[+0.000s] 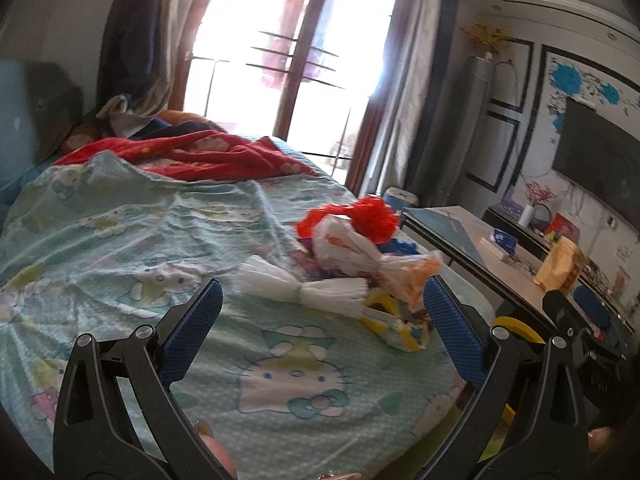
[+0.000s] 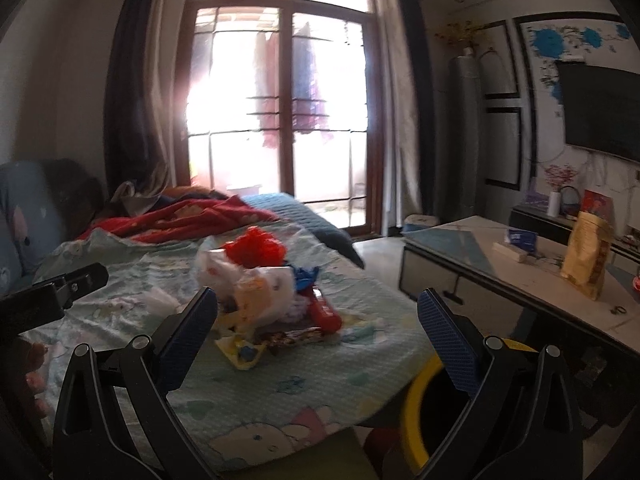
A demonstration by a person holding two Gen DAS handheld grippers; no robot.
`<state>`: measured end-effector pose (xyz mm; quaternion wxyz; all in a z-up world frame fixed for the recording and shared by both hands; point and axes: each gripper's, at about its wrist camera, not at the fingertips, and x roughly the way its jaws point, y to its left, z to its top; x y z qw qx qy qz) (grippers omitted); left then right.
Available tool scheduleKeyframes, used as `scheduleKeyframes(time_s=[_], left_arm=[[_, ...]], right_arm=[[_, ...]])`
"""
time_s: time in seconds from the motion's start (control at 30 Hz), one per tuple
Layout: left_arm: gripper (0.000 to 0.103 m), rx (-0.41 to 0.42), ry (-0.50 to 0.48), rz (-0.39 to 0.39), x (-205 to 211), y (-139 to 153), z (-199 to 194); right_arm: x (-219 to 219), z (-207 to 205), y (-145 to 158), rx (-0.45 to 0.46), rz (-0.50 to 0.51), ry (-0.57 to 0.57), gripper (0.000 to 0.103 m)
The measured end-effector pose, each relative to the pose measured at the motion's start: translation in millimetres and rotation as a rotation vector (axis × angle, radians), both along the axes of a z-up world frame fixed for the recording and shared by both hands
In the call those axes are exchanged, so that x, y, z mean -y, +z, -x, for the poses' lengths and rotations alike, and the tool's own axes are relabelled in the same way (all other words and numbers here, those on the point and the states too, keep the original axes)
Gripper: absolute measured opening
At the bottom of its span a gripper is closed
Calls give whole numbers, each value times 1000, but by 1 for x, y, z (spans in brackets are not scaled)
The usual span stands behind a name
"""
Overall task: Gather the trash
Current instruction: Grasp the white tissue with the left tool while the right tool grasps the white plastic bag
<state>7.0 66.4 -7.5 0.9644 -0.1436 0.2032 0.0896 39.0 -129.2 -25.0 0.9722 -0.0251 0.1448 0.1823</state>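
Note:
A pile of trash lies on the bed: a red plastic bag (image 1: 370, 212), a white plastic bag (image 1: 352, 244), a crumpled white tissue (image 1: 304, 290) and a yellow wrapper (image 1: 394, 326). My left gripper (image 1: 322, 300) is open and empty, just short of the tissue. In the right wrist view the same pile shows with the red bag (image 2: 254, 248), the white bag (image 2: 244, 284), a red packet (image 2: 326, 312) and the yellow wrapper (image 2: 240, 350). My right gripper (image 2: 318, 312) is open and empty near the pile. A yellow-rimmed bin (image 2: 420, 396) stands beside the bed, under the right finger.
The bed has a light green cartoon sheet (image 1: 120, 240) and a red blanket (image 1: 208, 156) at the far end. A low table (image 2: 480, 264) with a gold bag (image 2: 586, 256) stands to the right. A glass door (image 2: 280, 112) is behind the bed.

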Motion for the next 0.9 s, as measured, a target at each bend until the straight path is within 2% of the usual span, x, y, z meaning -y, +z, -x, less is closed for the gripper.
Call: scheduleKeyframes(time_s=[0.23,0.4,0.6,0.87,0.9], left_arm=[[92,-32,84,22,-35,-6,-6],[92,-84,120,58,-64,-15,-23],[92,-163,30,176,-84,-37,-55],[92,-217,-21,215,-92,-55,-94],[92,-227,-25,218,-93,-57,-98]], right_arm=[[-40,-22,4,-46,27,104,97],[-61,-48,3,-100,57,144,97],[-71,-92,-8,-205,81,136,97],[-70,-134,-24,-296,63,145,96],[-69,-137,-26,-306,60,153,93]])
